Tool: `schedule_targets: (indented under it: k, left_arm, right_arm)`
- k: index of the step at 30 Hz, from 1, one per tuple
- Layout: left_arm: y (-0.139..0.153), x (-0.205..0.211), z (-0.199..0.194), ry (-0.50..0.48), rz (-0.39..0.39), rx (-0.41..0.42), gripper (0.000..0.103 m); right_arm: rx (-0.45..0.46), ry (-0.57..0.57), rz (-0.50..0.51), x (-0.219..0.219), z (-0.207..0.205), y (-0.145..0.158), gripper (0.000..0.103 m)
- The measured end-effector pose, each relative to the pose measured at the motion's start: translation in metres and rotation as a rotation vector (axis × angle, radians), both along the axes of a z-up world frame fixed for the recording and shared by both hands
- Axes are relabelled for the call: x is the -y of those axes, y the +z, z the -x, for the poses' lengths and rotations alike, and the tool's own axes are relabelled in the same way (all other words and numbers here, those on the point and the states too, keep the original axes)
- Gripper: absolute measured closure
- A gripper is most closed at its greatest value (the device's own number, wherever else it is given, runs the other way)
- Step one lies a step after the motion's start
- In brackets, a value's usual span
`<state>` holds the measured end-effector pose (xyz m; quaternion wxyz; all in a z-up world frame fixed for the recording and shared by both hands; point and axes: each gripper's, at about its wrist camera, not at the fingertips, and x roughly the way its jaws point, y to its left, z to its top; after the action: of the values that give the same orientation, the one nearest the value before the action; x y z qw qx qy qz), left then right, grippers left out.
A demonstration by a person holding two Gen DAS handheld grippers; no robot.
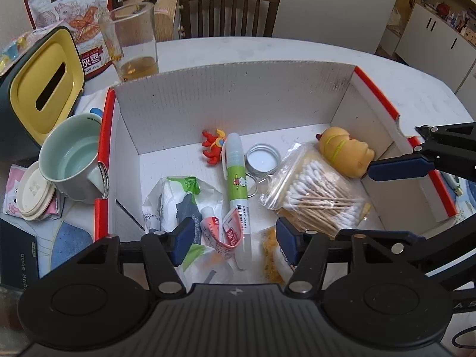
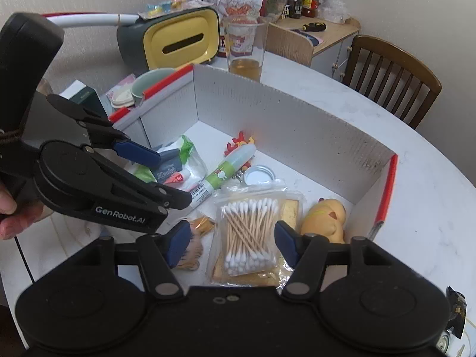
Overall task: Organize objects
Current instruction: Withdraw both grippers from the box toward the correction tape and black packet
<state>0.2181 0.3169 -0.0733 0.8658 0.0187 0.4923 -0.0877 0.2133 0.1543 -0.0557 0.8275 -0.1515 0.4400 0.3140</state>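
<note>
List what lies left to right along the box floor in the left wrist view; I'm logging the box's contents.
Tissue pack → red toy → glue stick → jar lid → bag of cotton swabs → yellow duck.

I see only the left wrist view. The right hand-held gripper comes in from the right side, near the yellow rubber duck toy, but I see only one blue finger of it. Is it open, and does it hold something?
Observer: It is open and holds nothing. The right hand-held gripper has one blue finger on each side of the clear bag of cotton swabs.
Operator: Thank you. Does something lie outside the box on the right side?
Observer: Yes. A small dark wrapper lies outside the red-edged white cardboard box, beyond its right wall, near the white table's edge.
</note>
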Motion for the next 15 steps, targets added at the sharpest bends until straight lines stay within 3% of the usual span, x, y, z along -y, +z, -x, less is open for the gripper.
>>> schedule_targets:
  k: [12,15]
  left_arm:
    - [0.029,0.009,0.028,0.035,0.039,0.063,0.042]
    - [0.037,0.016,0.037,0.04,0.04,0.091,0.035]
  right_arm:
    - [0.012,0.003,-0.104,0.035,0.021,0.032,0.038]
    - [0.02,0.003,-0.136,0.048,0.027,0.041,0.036]
